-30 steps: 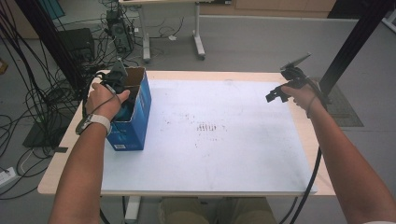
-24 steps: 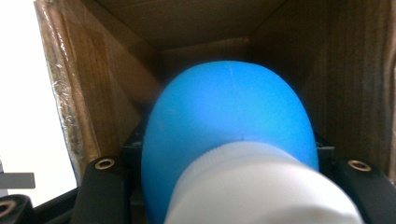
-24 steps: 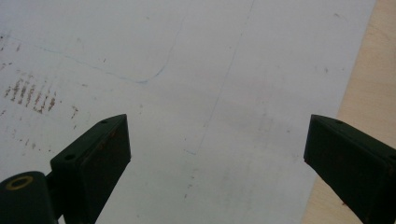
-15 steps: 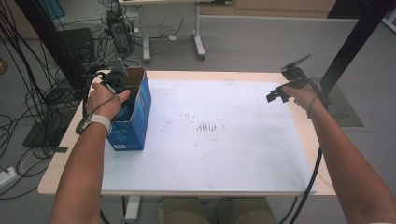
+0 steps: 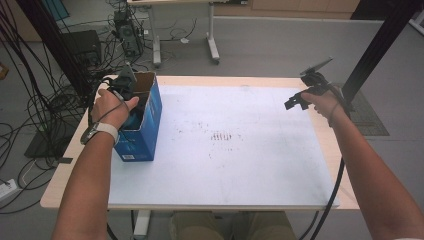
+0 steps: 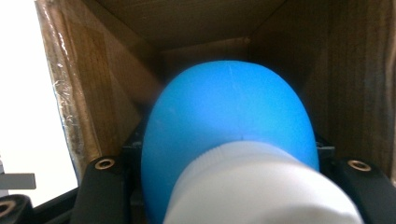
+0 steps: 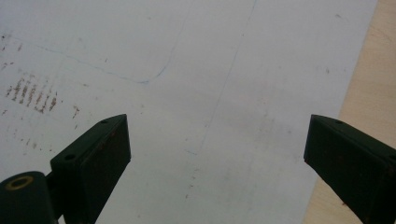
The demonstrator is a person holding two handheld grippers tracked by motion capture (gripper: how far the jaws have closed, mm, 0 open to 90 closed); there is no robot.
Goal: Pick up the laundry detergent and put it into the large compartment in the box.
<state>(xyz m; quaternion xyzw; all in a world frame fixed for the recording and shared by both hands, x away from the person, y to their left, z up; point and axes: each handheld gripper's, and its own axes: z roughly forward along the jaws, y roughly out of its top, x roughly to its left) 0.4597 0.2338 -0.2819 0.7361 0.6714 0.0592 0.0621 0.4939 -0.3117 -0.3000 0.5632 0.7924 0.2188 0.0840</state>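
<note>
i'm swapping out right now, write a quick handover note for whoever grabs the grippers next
Left gripper: shut on the blue bottle with a white cap, held inside the open blue cardboard box at the table's left.
Right gripper: open, holding nothing, above the white mat near the right edge.
Done: bottle is in the box.
Left: probably release it and pull the left gripper out.

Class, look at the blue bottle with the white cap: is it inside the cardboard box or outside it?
Inside. The left gripper holds the blue bottle with brown box walls around it.
</note>
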